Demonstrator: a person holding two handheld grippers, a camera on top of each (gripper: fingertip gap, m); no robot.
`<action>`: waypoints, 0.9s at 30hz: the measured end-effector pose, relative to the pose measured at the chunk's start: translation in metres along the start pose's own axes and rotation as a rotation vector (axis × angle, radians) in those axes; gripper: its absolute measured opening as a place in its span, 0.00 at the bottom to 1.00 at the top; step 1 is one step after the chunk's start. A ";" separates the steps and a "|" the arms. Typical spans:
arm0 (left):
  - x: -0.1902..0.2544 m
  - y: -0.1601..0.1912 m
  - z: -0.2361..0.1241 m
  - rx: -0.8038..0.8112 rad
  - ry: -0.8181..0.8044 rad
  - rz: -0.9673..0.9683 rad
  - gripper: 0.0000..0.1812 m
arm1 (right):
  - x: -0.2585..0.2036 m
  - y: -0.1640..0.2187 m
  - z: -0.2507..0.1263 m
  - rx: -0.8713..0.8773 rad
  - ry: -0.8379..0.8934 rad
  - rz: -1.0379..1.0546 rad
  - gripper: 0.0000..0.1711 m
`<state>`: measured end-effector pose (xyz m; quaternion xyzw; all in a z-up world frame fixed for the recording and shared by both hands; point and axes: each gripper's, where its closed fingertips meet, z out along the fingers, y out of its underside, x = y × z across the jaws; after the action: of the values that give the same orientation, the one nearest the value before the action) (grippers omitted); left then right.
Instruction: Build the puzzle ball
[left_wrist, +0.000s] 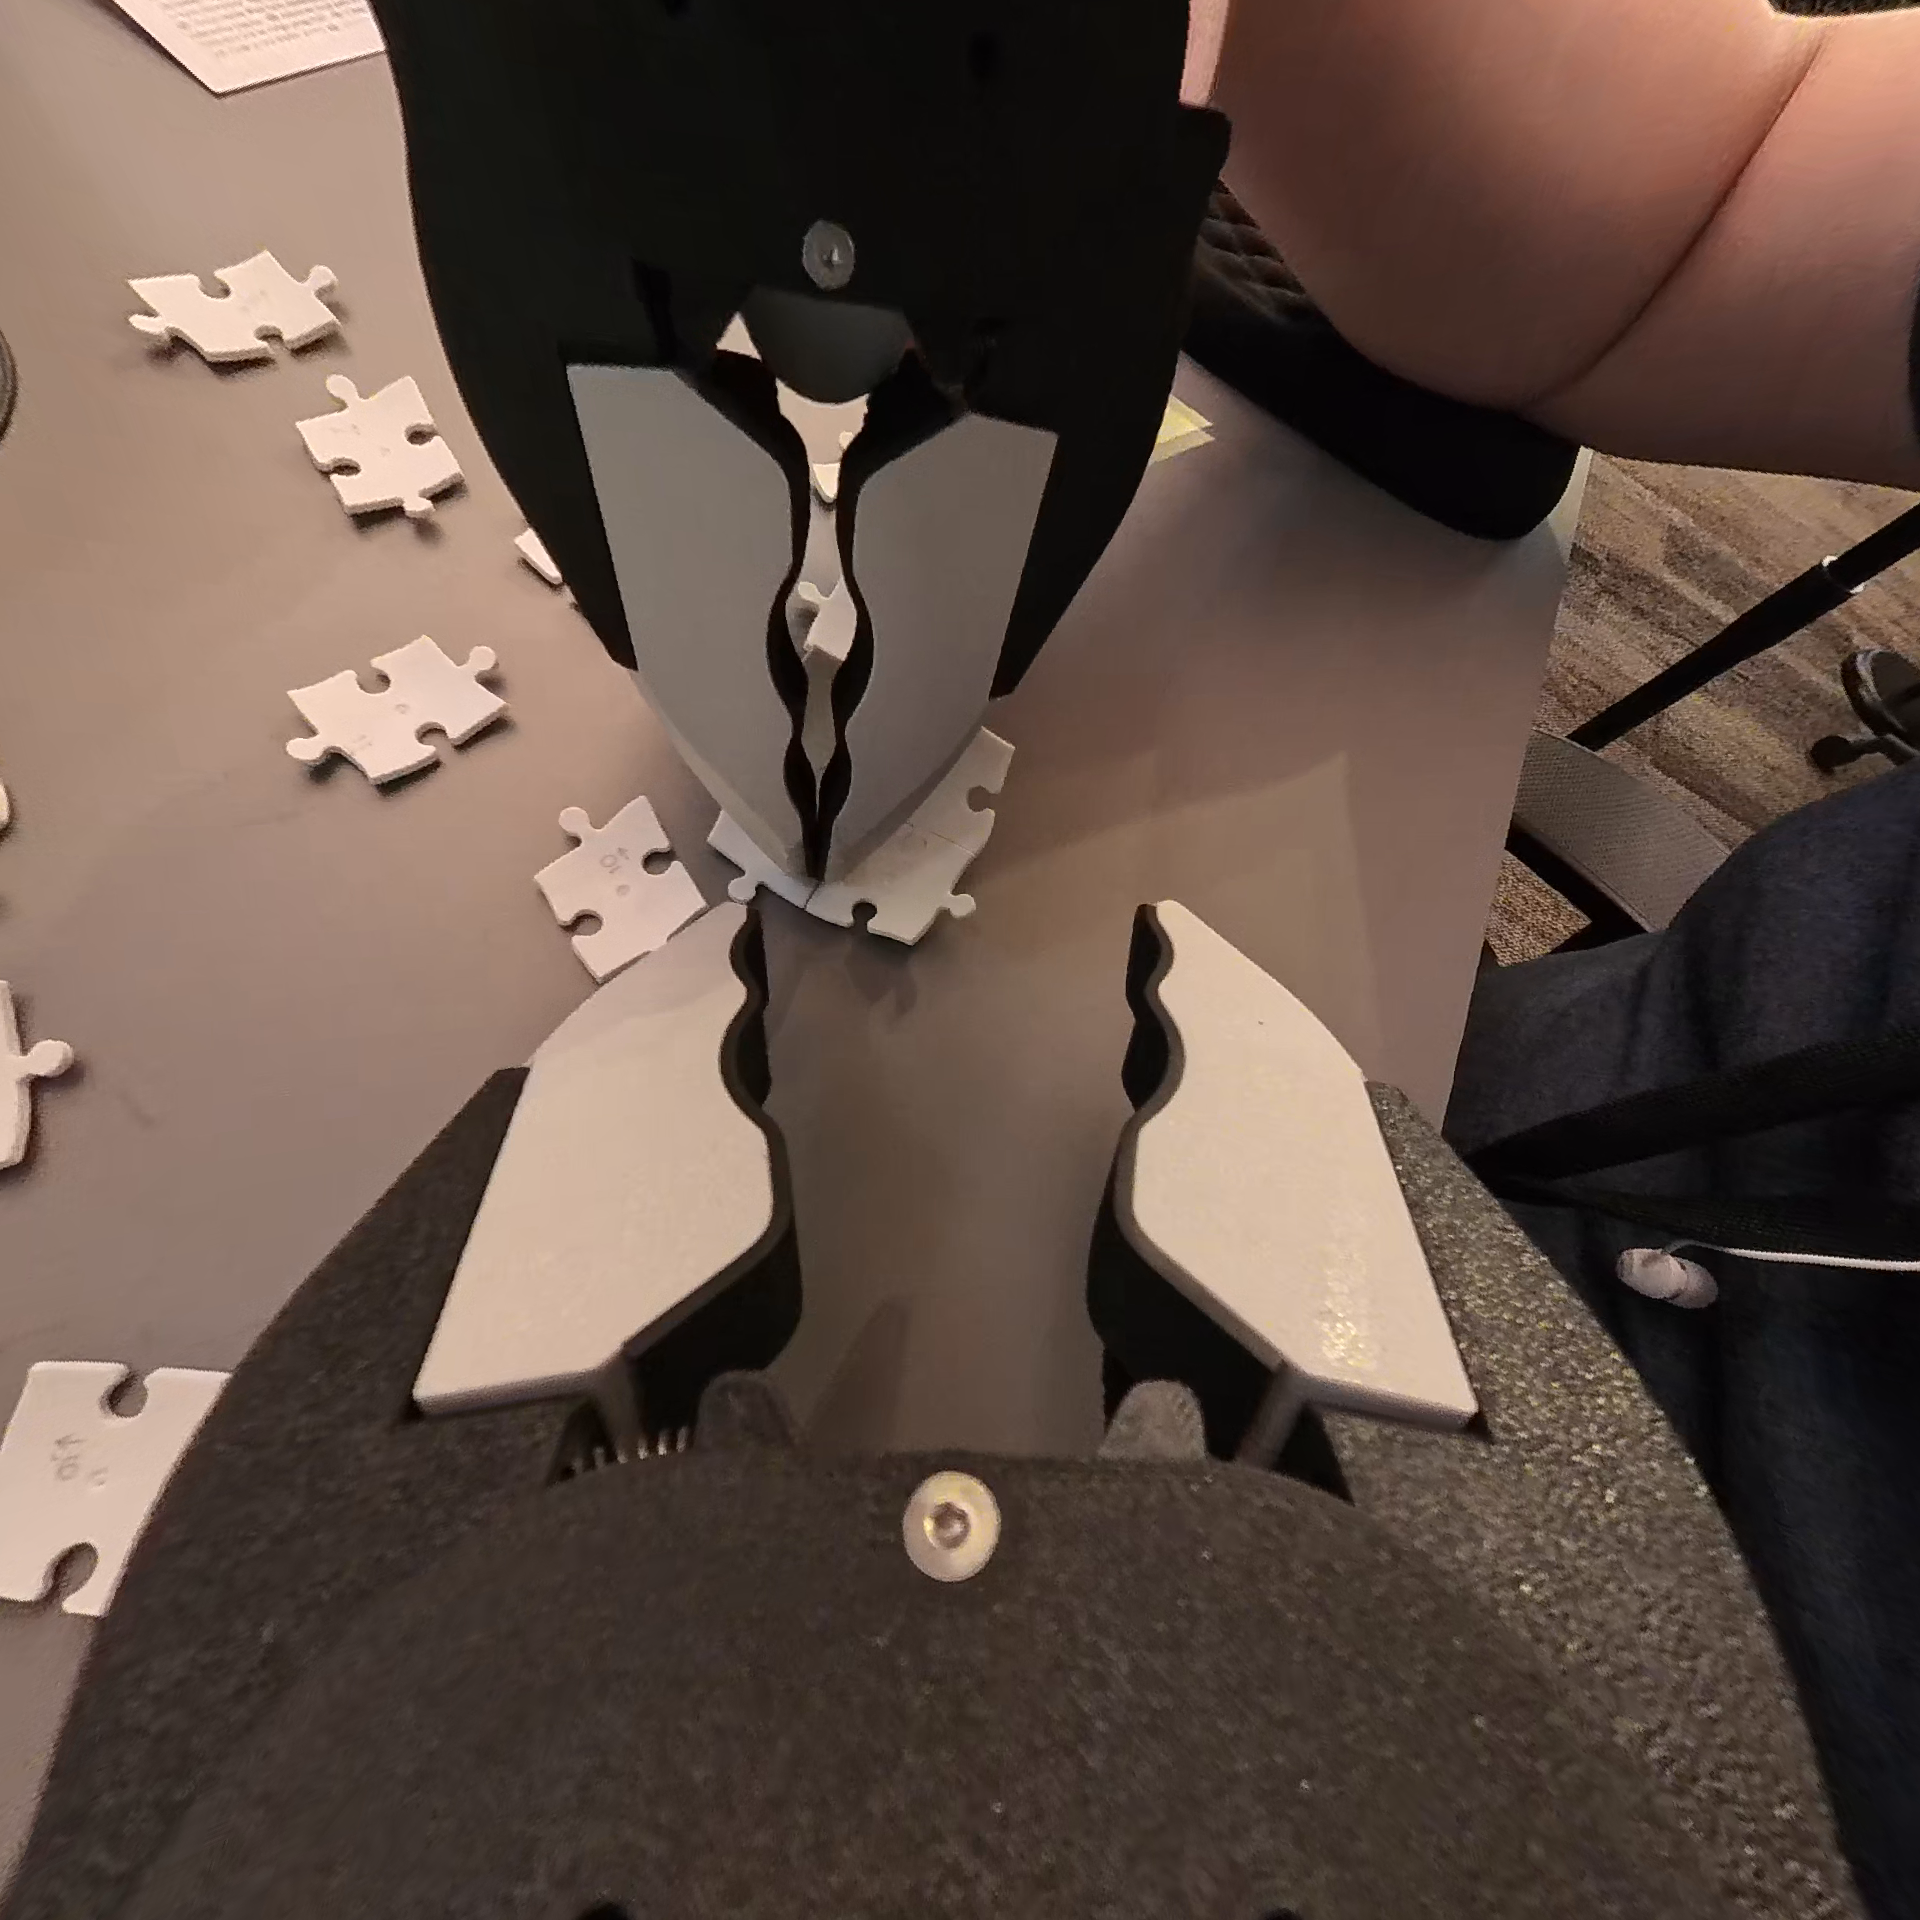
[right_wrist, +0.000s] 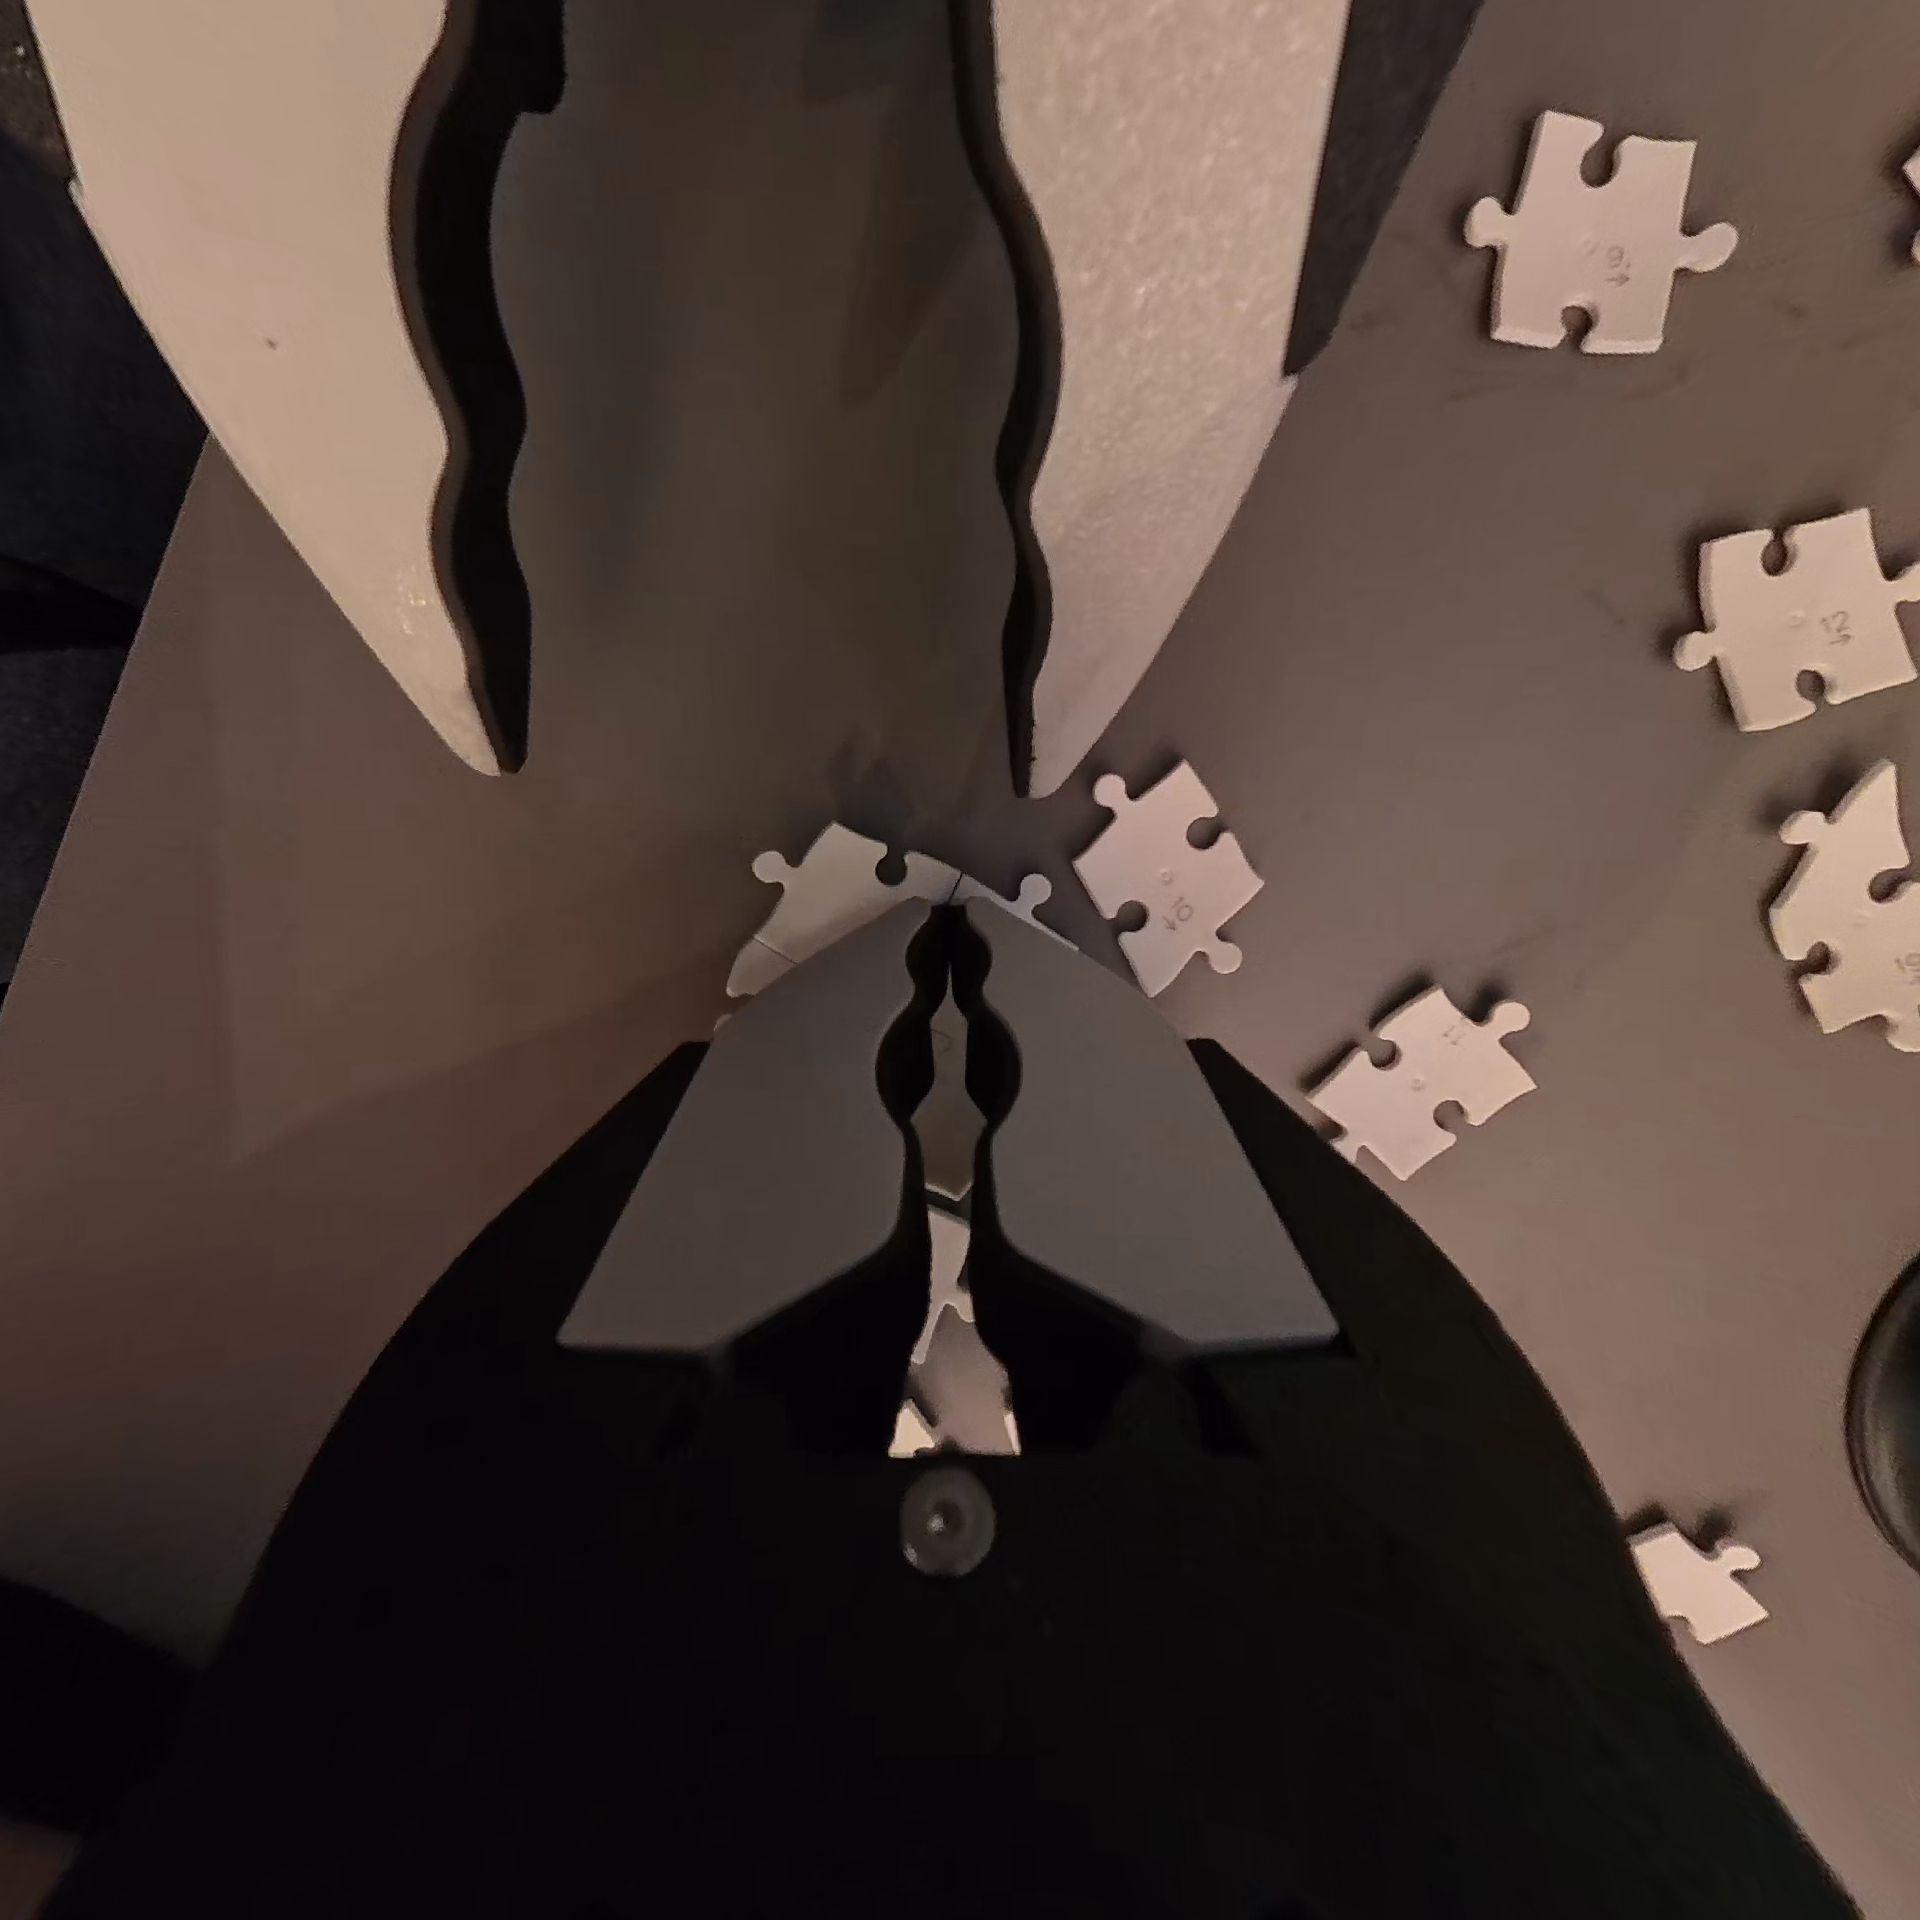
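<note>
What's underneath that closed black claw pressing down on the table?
A small cluster of joined white puzzle pieces lies under the right gripper, whose jaws are closed on the cluster's top. Only the cluster's edges show; how many pieces it has is hidden. A loose piece lies beside it.

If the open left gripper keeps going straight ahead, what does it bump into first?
Probably the small cluster of joined white puzzle pieces on the grey table, where the shut right hand-held gripper presses down. The left hand-held gripper looks close; depth is unclear.
</note>
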<state>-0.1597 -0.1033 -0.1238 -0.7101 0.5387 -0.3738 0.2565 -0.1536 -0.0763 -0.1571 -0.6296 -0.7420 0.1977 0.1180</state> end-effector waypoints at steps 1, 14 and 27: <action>0.000 0.000 0.000 -0.001 -0.001 0.000 0.37 | 0.000 -0.001 0.000 0.008 0.002 -0.010 0.01; -0.001 0.001 -0.002 -0.003 -0.011 -0.001 0.37 | -0.002 0.007 -0.016 0.046 -0.002 -0.033 0.01; -0.004 0.005 -0.004 -0.008 -0.014 -0.013 0.37 | -0.009 0.009 -0.003 -0.016 -0.024 -0.031 0.01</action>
<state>-0.1665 -0.1010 -0.1267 -0.7173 0.5336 -0.3685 0.2551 -0.1430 -0.0834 -0.1576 -0.6165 -0.7547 0.1974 0.1071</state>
